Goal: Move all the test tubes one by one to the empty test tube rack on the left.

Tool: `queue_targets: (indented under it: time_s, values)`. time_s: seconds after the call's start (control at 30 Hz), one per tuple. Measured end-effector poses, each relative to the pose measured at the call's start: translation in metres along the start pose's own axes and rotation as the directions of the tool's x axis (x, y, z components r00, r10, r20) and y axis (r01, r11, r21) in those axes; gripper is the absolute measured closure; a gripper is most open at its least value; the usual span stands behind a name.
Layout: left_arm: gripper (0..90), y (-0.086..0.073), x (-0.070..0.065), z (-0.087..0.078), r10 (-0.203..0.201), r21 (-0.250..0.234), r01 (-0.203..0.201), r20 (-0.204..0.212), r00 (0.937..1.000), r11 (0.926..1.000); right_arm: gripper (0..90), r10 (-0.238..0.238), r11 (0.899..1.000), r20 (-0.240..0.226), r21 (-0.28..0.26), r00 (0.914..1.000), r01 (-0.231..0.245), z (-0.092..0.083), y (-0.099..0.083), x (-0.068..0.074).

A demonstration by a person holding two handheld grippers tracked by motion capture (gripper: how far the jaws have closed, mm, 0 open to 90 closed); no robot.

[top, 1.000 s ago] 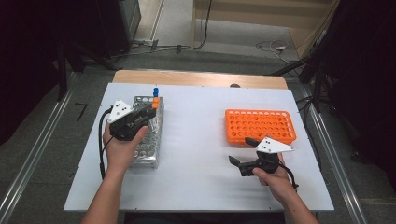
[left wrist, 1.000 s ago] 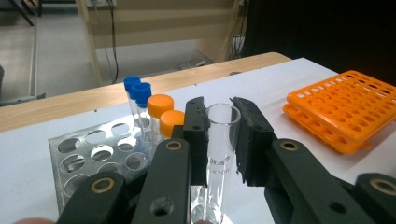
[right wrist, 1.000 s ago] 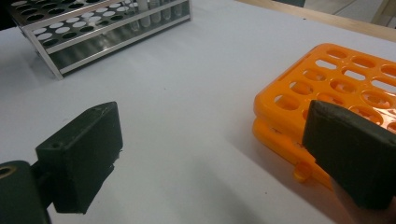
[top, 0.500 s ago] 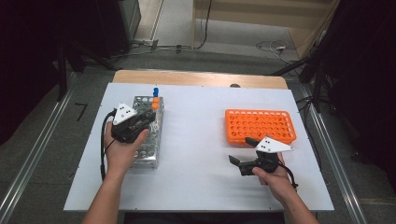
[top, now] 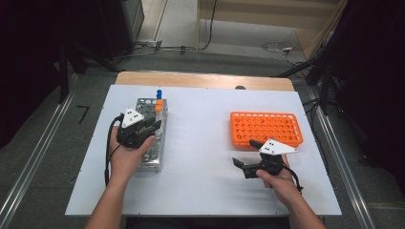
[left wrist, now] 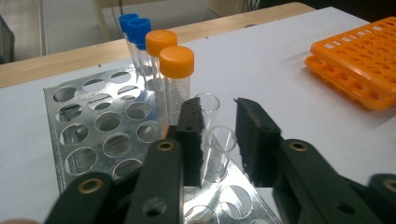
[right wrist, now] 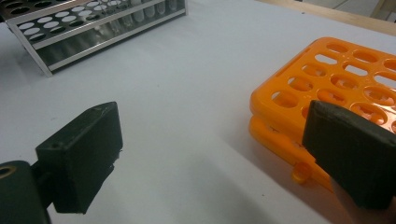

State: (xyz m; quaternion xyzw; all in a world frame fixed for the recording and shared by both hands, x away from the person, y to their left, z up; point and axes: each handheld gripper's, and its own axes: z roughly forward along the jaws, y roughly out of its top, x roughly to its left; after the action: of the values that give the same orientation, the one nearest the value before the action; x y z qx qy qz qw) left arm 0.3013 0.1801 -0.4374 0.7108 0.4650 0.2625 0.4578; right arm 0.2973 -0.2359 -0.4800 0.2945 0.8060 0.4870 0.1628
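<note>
Tube (left wrist: 217,154) base hidden behind left tongs (left wrist: 218,140).

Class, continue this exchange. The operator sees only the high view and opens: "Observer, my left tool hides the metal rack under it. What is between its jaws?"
Observer: In the left gripper view, an uncapped clear tube stands in the metal rack, right between the jaws of the left tool.
Operator: Is it gripped?
Observer: It looks released. The jaws have just been opening, and a slim gap shows beside one pad.
Operator: Are there other open tubes nearby?
Observer: Yes, a second uncapped tube stands just behind it, in front of the orange-capped tubes.
</note>
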Motion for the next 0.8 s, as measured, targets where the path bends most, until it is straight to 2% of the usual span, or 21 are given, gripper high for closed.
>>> queue_targets:
  time_s: [0.17,0.3,0.43,0.57,0.8]
  values:
    - [46.7,0.001,0.003,-0.005,-0.024,-0.019,0.024,-0.002,0.9997,0.9995,3.4,0.001,1.0,0.001,-0.005,1.0,-0.001,0.0,0.0,0.0]
    - [33.4,0.0,0.005,-0.008,-0.052,-0.041,0.054,0.037,0.9979,0.9977,3.4,0.006,1.0,0.002,-0.006,1.0,-0.006,0.0,0.001,-0.001]
    - [19.3,-0.001,0.008,-0.011,-0.086,-0.059,0.09,0.075,0.9935,0.9942,3.4,0.01,1.0,0.004,-0.011,0.9999,-0.01,0.0,0.002,-0.003]
    - [12.1,-0.003,0.01,-0.017,-0.098,-0.071,0.107,0.128,0.987,0.9917,3.4,0.015,1.0,0.006,-0.014,0.9999,-0.014,-0.001,0.002,-0.005]
    - [4.3,-0.012,0.003,-0.026,-0.089,-0.086,0.104,0.161,0.9829,0.9908,3.4,0.015,1.0,0.018,-0.023,0.9997,-0.015,-0.004,0.004,-0.008]
